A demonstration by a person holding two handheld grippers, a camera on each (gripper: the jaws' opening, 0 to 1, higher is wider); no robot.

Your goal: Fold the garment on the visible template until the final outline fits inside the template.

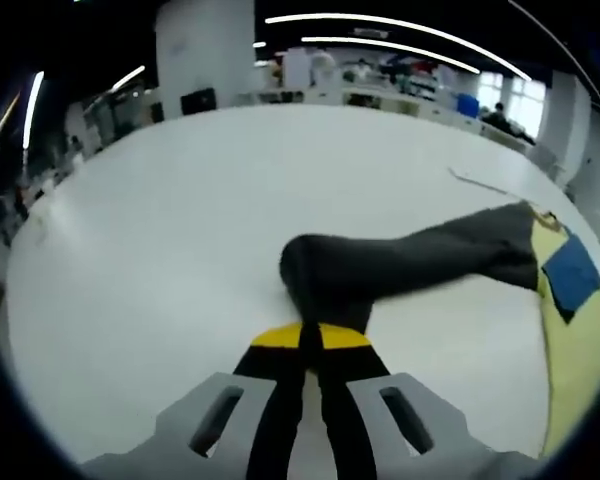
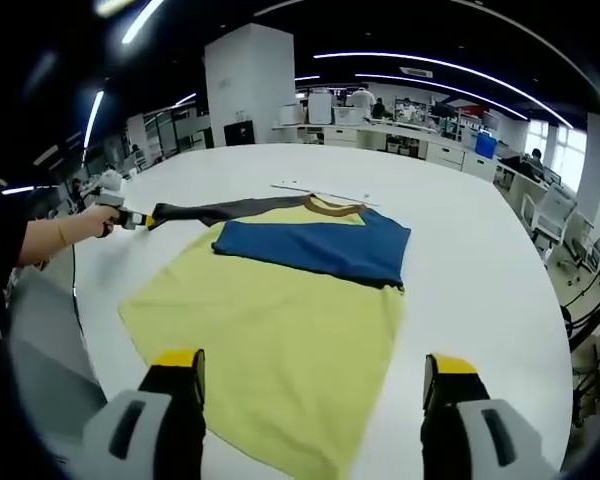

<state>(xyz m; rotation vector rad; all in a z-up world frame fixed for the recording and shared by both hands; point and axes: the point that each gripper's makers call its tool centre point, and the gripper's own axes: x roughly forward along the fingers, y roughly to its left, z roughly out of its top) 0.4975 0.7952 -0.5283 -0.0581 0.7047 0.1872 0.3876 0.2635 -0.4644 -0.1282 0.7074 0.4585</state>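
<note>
Your left gripper point(image 1: 309, 345) is clenched on the dark grey sleeve point(image 1: 400, 262) of the garment point(image 2: 280, 320), so its tips are hidden in the fabric. In the right gripper view it point(image 2: 145, 219) appears small at the far left, held by a hand point(image 2: 100, 217). Your right gripper point(image 2: 315, 375) is released, jaws wide apart above the hem. The white counter point(image 2: 480, 260) is round; behind it, an office with desks and ceiling lights. The garment lies flat — yellow body, blue band folded across the chest, brown collar point(image 2: 330, 207). You cannot make out a template.
</note>
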